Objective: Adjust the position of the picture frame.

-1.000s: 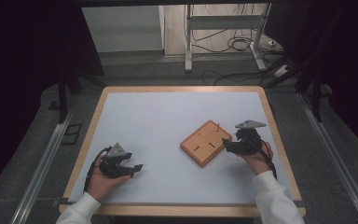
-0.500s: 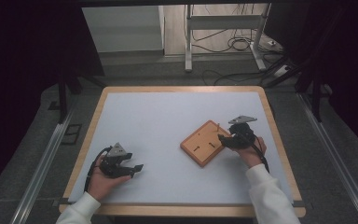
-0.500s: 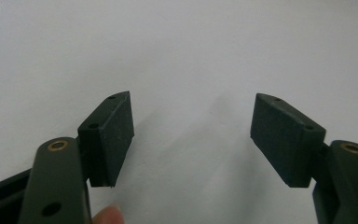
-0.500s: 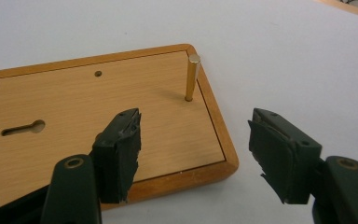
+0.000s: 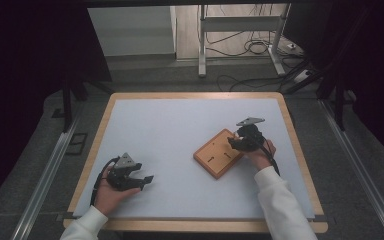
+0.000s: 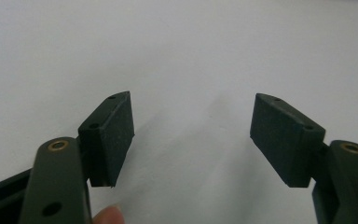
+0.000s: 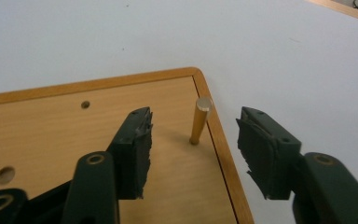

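A small wooden board (image 5: pixel 217 154) lies on the white table top at the right of centre, with slots and small holes in it. In the right gripper view a short brass peg (image 7: pixel 200 120) stands upright near the corner of the board (image 7: pixel 74 130). My right gripper (image 7: pixel 193 140) is open, its jaws either side of the peg and apart from it; seen from above it (image 5: pixel 240 142) hovers over the board's right end. My left gripper (image 5: pixel 142 181) rests open near the front left of the table, with bare white surface between its jaws (image 6: pixel 191 140).
The table (image 5: pixel 180 125) has a wooden rim around a white surface. Beyond its far edge stand a metal frame (image 5: pixel 240 30) and loose cables on the floor. Rails run along both sides of the table.
My right gripper has moved left and slightly away from me, onto the right end of the wooden board. The left gripper has stayed in place.
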